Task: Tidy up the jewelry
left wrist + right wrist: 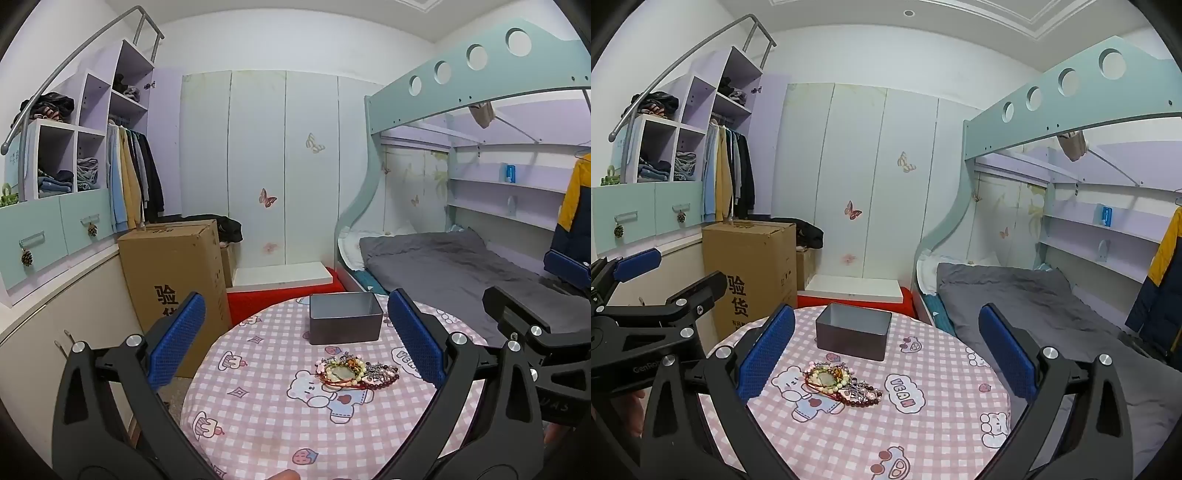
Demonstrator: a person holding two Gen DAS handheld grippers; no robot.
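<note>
The left tongs (295, 339) and the right tongs (886, 354) both stand wide open with nothing between their blue pads, hovering over the near edge of the round desk (258, 424) with its pink checked cloth; ahead of both lies the jewelry pile (356, 371), a tangle of pale bead bracelets, dark red beads and silvery pieces, its long axis running across the desk from left to right; it sits clear of the tongs, near the desk's middle, towards the right finger in the left view and the left finger in the right view; just beyond it stands an open grey box (345, 323), apart from the pile.
</note>
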